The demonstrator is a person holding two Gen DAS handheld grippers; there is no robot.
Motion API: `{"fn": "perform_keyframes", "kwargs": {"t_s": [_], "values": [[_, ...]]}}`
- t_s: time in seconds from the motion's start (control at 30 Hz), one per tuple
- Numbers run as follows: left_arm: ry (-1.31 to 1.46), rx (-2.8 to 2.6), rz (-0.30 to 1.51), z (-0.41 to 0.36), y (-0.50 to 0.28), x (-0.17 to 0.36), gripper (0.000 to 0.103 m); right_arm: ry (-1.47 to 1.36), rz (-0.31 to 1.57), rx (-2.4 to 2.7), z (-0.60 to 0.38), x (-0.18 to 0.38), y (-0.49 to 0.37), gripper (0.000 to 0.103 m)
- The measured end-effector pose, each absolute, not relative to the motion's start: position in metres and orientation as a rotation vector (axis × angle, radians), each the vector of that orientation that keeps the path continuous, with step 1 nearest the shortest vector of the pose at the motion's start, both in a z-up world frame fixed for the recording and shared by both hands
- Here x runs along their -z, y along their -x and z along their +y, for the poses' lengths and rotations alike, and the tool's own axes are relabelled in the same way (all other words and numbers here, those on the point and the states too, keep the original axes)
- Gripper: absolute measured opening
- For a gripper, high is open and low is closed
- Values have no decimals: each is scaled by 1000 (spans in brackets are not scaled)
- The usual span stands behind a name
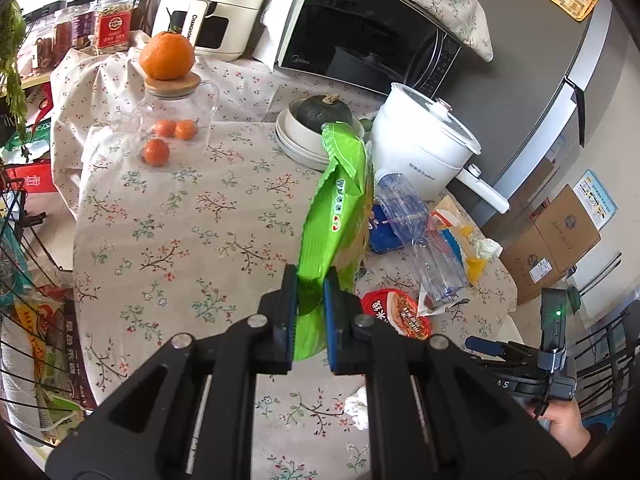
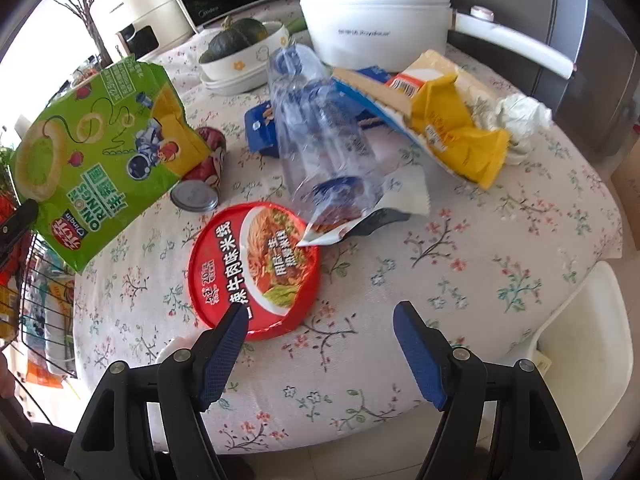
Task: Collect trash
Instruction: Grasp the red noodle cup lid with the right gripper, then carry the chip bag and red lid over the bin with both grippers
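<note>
My left gripper (image 1: pixel 311 280) is shut on a green snack bag (image 1: pixel 338 216) and holds it upright above the table; the bag also shows at the left of the right wrist view (image 2: pixel 100 152). My right gripper (image 2: pixel 320 316) is open and empty just above the table's near edge, its left fingertip beside a red round noodle lid (image 2: pixel 256 268). Beyond lie a clear plastic bottle (image 2: pixel 316 128), a yellow wrapper (image 2: pixel 452 120), a crumpled tissue (image 2: pixel 520 120), a red can (image 2: pixel 208 160) and a blue wrapper (image 2: pixel 260 132).
A white electric pot (image 2: pixel 376 16), a bowl with a dark squash (image 2: pixel 240 52), a microwave (image 1: pixel 360 28) and a glass jar with an orange (image 1: pixel 172 80) stand at the back. A wire basket (image 1: pixel 24 320) holding packets is at the table's left. A white chair (image 2: pixel 580 352) is on the right.
</note>
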State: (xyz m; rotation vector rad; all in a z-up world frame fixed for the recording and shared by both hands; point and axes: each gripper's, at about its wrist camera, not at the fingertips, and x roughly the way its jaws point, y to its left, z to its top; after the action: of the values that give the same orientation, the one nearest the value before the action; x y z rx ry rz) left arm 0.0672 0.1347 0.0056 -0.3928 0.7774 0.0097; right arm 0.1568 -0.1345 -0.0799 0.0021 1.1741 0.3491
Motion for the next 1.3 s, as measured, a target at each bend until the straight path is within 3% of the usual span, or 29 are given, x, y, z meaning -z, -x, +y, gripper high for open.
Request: {"fn": "perform_keyframes", "kwargs": {"t_s": [0.1, 0.17, 0.33, 0.43, 0.47, 0.73, 1.3], "values": [[393, -16, 768, 140, -61, -6, 13, -10, 1214, -365, -121, 94, -158, 66], [396, -15, 757, 144, -56, -8, 13, -11, 1233, -366, -114, 102, -159, 51], [416, -11, 735, 151, -48, -12, 13, -68, 1255, -393, -108, 114, -162, 31], [423, -10, 727, 154, -46, -14, 13, -75, 1239, -420, -105, 111, -163, 8], [424, -9, 724, 154, -45, -15, 13, -61, 1235, -421, -104, 111, -162, 5], [421, -4, 709, 152, -42, -19, 13, -1, 1181, -418, -92, 97, -157, 4], [401, 116, 668, 118, -43, -41, 13, -105, 916, -394, -173, -4, -147, 4]]}}
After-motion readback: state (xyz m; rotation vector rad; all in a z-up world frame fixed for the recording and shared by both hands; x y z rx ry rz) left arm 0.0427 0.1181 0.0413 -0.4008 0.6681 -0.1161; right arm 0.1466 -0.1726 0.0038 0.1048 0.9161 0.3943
